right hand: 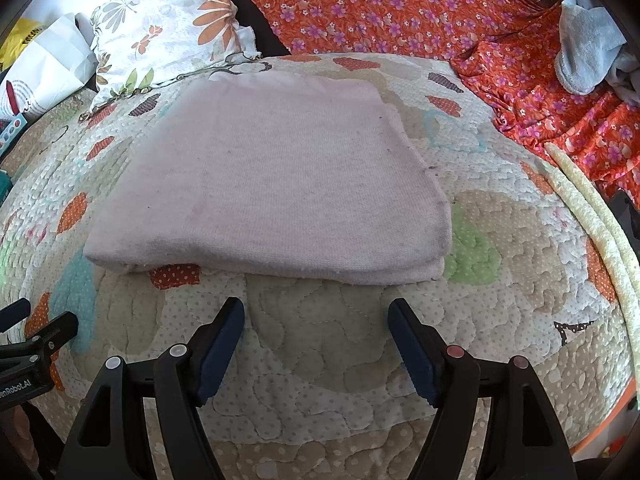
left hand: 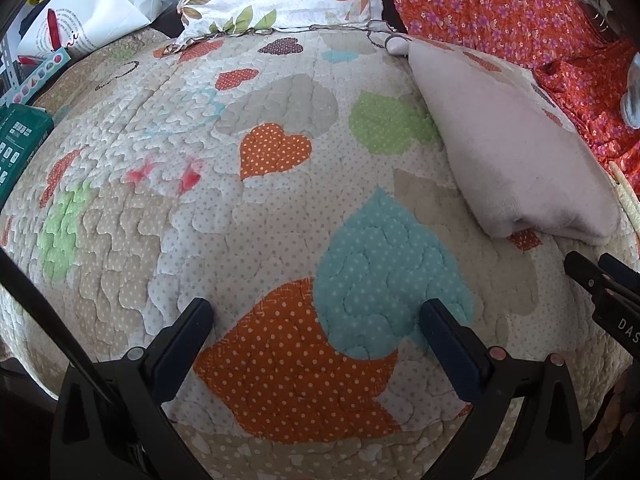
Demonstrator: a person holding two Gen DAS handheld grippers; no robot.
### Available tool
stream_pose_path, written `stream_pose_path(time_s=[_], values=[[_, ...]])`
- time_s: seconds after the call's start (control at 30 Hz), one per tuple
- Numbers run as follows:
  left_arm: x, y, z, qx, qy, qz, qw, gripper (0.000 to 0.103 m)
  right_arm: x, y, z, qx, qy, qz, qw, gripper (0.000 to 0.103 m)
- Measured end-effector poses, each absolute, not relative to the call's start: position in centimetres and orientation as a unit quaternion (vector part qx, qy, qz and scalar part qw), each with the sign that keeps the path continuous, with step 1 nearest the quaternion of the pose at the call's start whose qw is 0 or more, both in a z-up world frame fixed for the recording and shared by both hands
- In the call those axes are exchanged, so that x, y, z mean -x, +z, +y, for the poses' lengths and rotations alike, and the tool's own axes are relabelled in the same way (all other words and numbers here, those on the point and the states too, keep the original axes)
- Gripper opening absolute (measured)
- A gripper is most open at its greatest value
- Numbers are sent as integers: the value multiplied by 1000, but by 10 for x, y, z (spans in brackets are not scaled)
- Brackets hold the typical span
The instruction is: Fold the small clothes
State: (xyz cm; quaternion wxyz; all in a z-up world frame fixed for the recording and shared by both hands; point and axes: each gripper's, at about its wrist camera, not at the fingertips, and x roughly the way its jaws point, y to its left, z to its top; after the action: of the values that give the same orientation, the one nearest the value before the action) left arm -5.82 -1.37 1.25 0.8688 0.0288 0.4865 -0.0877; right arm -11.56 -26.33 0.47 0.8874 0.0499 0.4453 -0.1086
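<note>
A pale pink cloth (right hand: 272,176) lies folded flat in a rectangle on the heart-patterned quilt (right hand: 320,360). It also shows at the right of the left wrist view (left hand: 516,152). My right gripper (right hand: 316,320) is open and empty, just in front of the cloth's near edge and apart from it. My left gripper (left hand: 316,320) is open and empty over bare quilt (left hand: 180,220), to the left of the cloth. The right gripper's tips show in the left wrist view (left hand: 592,272), and the left gripper shows at the left edge of the right wrist view (right hand: 24,332).
A floral pillow (right hand: 168,28) and an orange flowered sheet (right hand: 400,12) lie behind the quilt. A grey-blue sock-like cloth (right hand: 584,52) lies at the far right. White bags (left hand: 92,8) and a green box (left hand: 20,140) sit at the left. A cream piping cord (right hand: 600,232) runs along the right.
</note>
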Motion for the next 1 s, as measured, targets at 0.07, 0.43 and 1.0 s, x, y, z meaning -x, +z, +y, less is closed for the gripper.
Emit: stream_pose_path(time_s=[0.07, 0.43, 1.0], values=[[59, 13, -14, -27, -87, 485, 870, 103, 116, 5, -265, -50, -109, 446, 887, 79], [57, 10, -11, -12, -88, 481, 872, 103, 117, 6, -264, -46, -113, 446, 887, 79], [66, 27, -7, 2, -74, 455, 887, 103, 111, 58, -262, -28, -111, 367, 923, 79]])
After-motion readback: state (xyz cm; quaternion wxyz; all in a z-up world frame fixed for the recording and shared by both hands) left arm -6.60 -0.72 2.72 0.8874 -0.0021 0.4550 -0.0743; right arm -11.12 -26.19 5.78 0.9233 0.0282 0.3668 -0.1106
